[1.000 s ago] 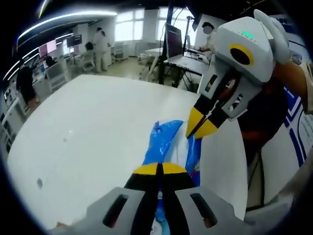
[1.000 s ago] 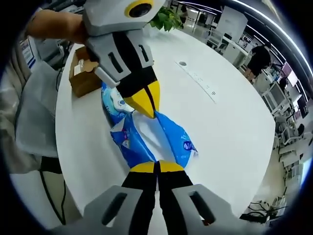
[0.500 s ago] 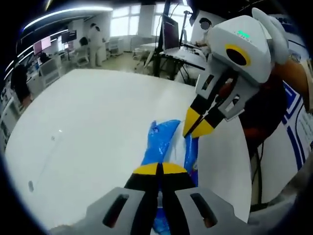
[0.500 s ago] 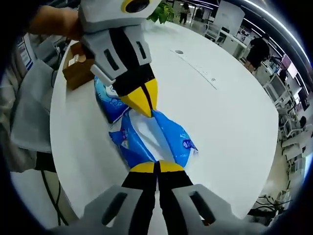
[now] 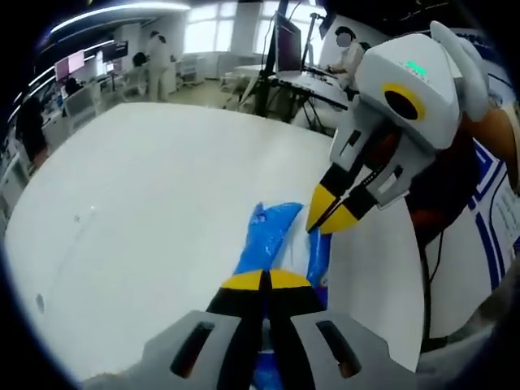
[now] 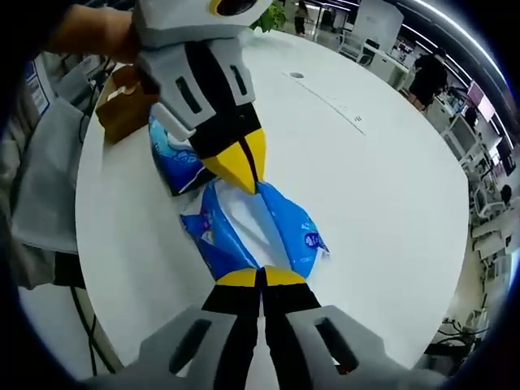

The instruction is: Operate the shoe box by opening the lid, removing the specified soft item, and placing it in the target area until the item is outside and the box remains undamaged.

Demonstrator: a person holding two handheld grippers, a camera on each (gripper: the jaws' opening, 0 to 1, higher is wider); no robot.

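While both grippers pinch one blue soft pack [image 6: 258, 230] over the white tabletop [image 6: 382, 187], left gripper [image 5: 264, 280] clamped on its near end, right gripper [image 6: 262, 276] clamped on the opposite end, brown shoe box [image 6: 123, 106] beyond the left gripper, beside a second blue pack [image 6: 172, 158].

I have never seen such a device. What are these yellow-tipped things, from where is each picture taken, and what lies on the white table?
A person holds a two-jaw gripper in each hand; a camera rides on each. In the left gripper view, the left gripper rises from the bottom and the right gripper enters from the right. The right gripper view is the reverse: the right gripper below, the left gripper above. Both are shut on the same blue soft package, stretched between them over the white table. Behind it lie another blue pack and a brown box.
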